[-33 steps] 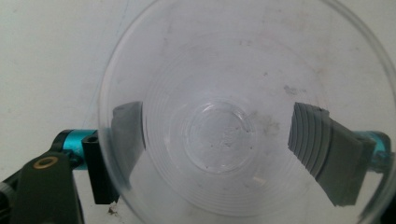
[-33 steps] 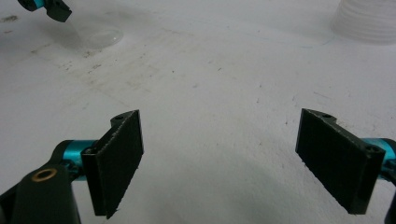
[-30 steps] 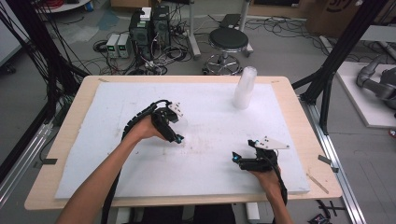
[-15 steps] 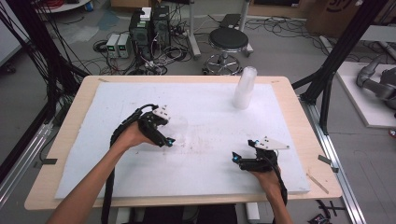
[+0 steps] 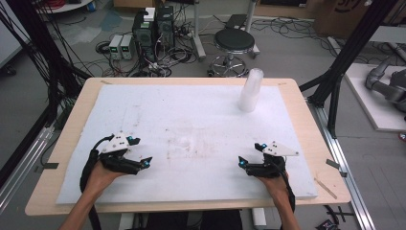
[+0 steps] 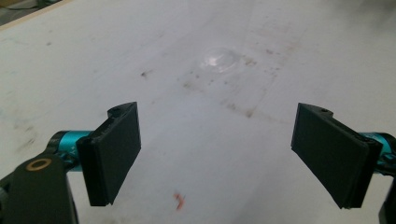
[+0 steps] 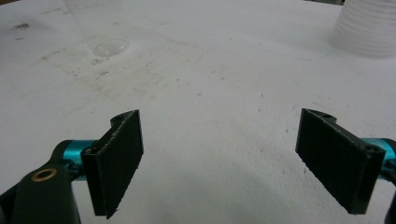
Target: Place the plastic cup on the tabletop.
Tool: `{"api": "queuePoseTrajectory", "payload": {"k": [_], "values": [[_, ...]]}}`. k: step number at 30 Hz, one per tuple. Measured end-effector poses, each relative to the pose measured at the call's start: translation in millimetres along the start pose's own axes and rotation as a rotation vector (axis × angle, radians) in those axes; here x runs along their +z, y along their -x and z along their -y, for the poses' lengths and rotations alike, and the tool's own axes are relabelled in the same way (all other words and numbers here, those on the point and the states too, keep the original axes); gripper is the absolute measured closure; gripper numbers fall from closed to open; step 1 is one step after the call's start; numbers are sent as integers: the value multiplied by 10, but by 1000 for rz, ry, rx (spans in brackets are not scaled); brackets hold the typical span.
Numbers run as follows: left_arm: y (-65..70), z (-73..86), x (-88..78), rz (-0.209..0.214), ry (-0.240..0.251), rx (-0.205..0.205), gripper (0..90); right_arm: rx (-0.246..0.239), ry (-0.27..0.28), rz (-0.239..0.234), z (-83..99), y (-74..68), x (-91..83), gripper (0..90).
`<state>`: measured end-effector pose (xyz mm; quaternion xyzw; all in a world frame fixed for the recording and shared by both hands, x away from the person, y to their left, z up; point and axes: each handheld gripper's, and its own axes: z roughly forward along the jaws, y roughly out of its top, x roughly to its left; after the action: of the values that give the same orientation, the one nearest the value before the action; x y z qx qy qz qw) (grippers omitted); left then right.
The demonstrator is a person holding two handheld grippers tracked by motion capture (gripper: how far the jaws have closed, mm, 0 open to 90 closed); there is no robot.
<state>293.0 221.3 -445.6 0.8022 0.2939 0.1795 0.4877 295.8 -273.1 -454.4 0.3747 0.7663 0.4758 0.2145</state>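
A single clear plastic cup [image 5: 185,141] stands upright in the middle of the white foam board [image 5: 143,110]. It is faint in the left gripper view [image 6: 217,58] and in the right gripper view [image 7: 102,32]. My left gripper [image 5: 146,163] rests near the board's front left, apart from the cup. Its jaws are open [image 6: 217,154] with nothing between them. My right gripper [image 5: 242,163] lies at the front right, also open [image 7: 219,158] and empty. A stack of clear cups [image 5: 251,91] stands upside down at the back right [image 7: 369,28].
The foam board lies on a wooden table [image 5: 313,129] and bears faint brown stains [image 5: 206,146] near its middle. Behind the table are a stool [image 5: 233,43] and computer cases with cables [image 5: 153,28].
My left gripper has drawn back from the single clear cup, moving left and toward the front edge. The cup stays standing mid-board. The right gripper has not moved.
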Motion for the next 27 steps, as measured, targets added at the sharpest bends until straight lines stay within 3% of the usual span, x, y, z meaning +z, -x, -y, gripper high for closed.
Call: {"api": "queuePoseTrajectory", "payload": {"k": [10, 16, 19, 27], "values": [[-44, 156, -111, -58, 118, -58, 159, -7, 25, -1, 11, -3, -22, 151], [-73, 227, -122, -81, 132, -80, 159, -6, 27, 3, 12, -6, -26, 151], [-66, 263, -110, -96, 127, -62, 159, -10, 24, 7, 11, -14, -25, 151], [-58, 325, -95, -115, 158, -62, 159, 0, 28, -9, 13, 5, -27, 151]]}}
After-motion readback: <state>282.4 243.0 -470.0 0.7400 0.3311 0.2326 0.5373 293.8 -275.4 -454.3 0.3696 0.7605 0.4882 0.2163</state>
